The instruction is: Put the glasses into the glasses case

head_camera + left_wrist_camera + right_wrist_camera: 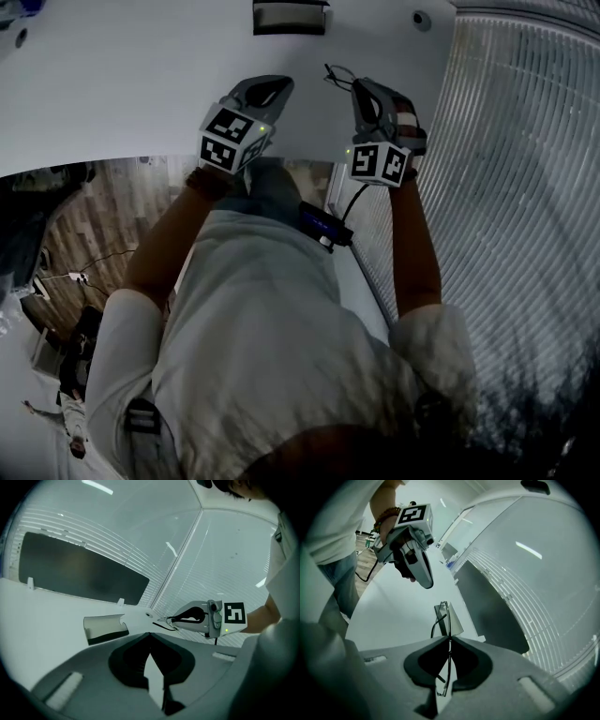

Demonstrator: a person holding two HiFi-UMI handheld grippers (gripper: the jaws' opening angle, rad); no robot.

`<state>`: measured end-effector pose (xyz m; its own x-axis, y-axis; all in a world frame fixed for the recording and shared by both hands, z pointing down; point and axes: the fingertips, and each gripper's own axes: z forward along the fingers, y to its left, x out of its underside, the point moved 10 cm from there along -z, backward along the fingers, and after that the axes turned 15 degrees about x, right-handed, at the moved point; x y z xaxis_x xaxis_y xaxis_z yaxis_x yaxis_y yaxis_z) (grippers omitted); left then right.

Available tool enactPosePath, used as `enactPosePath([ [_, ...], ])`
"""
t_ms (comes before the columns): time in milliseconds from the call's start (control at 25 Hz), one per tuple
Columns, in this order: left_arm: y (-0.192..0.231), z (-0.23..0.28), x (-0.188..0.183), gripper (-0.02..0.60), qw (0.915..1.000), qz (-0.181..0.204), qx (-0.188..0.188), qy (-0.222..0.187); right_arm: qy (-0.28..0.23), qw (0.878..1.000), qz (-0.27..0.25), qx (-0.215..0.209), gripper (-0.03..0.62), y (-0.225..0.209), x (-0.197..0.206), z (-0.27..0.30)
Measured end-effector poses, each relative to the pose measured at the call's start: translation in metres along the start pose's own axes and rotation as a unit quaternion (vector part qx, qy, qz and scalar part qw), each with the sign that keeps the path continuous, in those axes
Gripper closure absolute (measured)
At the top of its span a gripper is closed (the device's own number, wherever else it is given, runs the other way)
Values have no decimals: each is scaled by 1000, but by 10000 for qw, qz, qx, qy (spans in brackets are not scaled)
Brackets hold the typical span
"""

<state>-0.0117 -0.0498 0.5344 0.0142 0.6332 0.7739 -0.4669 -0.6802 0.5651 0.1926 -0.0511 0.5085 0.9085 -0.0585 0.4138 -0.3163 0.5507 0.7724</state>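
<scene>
Two tools hang above the tabletop (141, 75), the left tool (150, 633) closed on nothing, the right tool (450, 638) pinching the glasses (449, 653) edge-on, which should be turned flat and lowered gently into the open case (105, 629) lying ahead of both tips.

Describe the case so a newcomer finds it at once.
Start at the white table and look to its far side. The case lies there, a grey-and-dark box. That sets it apart from the thin wire glasses, which are held in the right gripper.
</scene>
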Motion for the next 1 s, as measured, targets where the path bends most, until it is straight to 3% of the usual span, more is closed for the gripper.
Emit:
enactPosePath([
  [240,12,-49,4,581,9981,-135,-537,-281,-622,9975,-246,-243,577,10,-55,21],
  [440,26,-68,19,581,9947,-312,-884,-421,-956,9936,-442,-407,577,25,-72,39],
  [1000,74,-43,-18,581,9933,-405,-953,-522,-1044,9885,-1013,-405,577,-7,-74,116],
])
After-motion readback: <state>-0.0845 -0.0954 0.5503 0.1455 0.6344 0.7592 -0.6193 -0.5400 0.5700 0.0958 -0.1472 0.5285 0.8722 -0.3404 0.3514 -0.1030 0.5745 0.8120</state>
